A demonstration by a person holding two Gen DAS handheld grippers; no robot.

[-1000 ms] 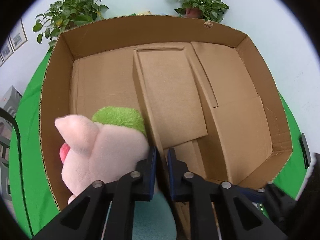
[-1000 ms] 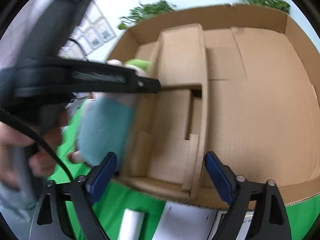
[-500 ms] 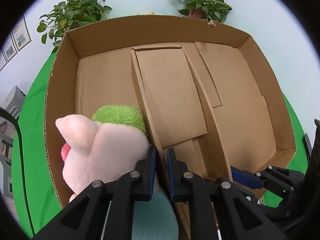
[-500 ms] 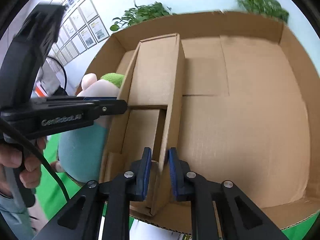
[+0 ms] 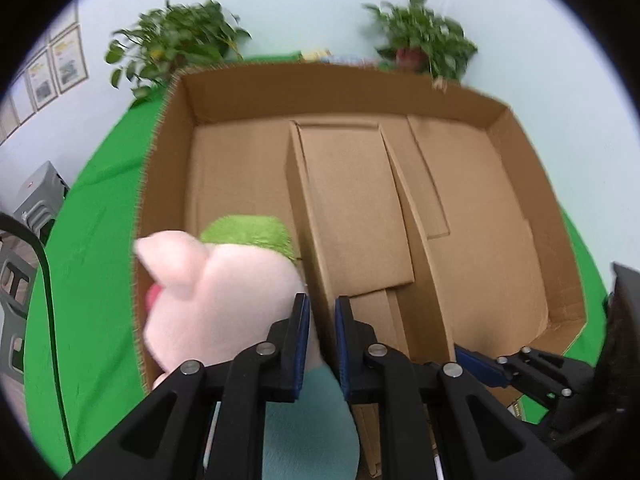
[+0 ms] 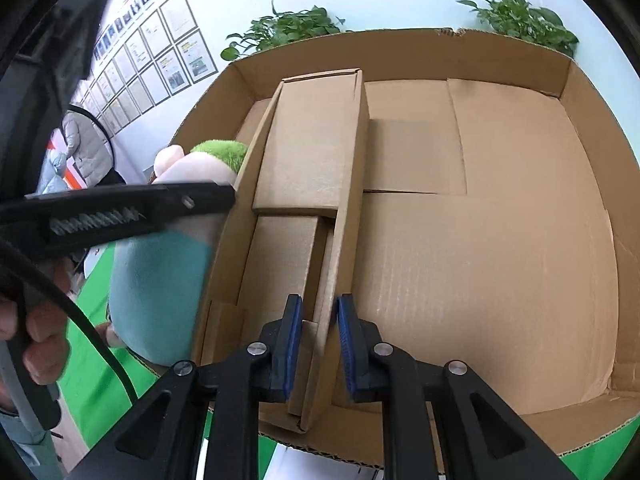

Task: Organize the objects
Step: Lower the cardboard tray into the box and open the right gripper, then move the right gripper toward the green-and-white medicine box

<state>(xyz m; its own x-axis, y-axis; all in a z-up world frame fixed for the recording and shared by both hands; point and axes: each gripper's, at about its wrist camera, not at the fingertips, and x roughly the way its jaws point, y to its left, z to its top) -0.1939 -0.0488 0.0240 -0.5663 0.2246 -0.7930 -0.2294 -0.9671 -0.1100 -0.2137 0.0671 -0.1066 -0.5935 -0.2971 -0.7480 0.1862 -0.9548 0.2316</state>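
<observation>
Pinching a cardboard divider (image 5: 298, 216) between its fingers, the left tool (image 5: 322, 344) sits at the near edge of the cardboard box (image 5: 520, 132). A plush toy (image 5: 216, 292), pink with a green top and teal body, lies against that divider in the box's left compartment. The right tool (image 6: 316, 346) clamps a second divider (image 6: 352, 184) farther right. The box rests on a green bench (image 5: 96, 200), with potted plants (image 5: 180, 48) behind.

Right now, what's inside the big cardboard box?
Inside the cardboard box stand two upright cardboard dividers with loose flat cardboard pieces between them. A pink plush toy sits at the left wall; whether it is fully inside cannot be told. The floor beneath stays hidden.
</observation>
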